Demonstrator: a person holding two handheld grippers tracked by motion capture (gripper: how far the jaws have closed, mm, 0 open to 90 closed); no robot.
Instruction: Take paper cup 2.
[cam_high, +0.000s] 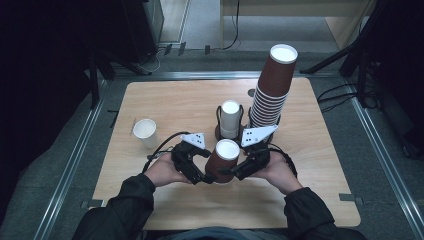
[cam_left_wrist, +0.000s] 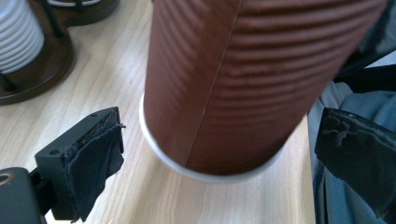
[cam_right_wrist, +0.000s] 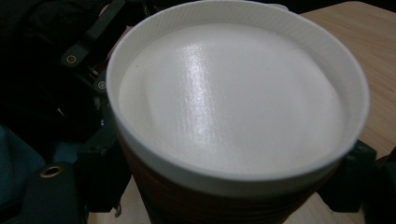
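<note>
Upside-down brown paper cup (cam_left_wrist: 233, 84) sits on the desk (cam_high: 165, 100) between the wide left tongs (cam_left_wrist: 219, 154), right tongs (cam_high: 239, 171) squeezing its light, crushable ribbed wall, so grip mid-wall gently

A light wooden table (cam_high: 165, 100) with rounded corners stands on grey floor (cam_high: 60, 165), metal rails (cam_high: 75, 155) running along its left and right edges. Beyond its far edge the room is dim, with black cables (cam_high: 340, 95) and pale wooden furniture (cam_high: 295, 10)

We see a staged recording lab: a wooden table (cam_high: 165, 100) on grey carpet, metal floor rails (cam_high: 75, 160), tripod legs (cam_high: 345, 52), trailing cables (cam_high: 340, 95).
</note>
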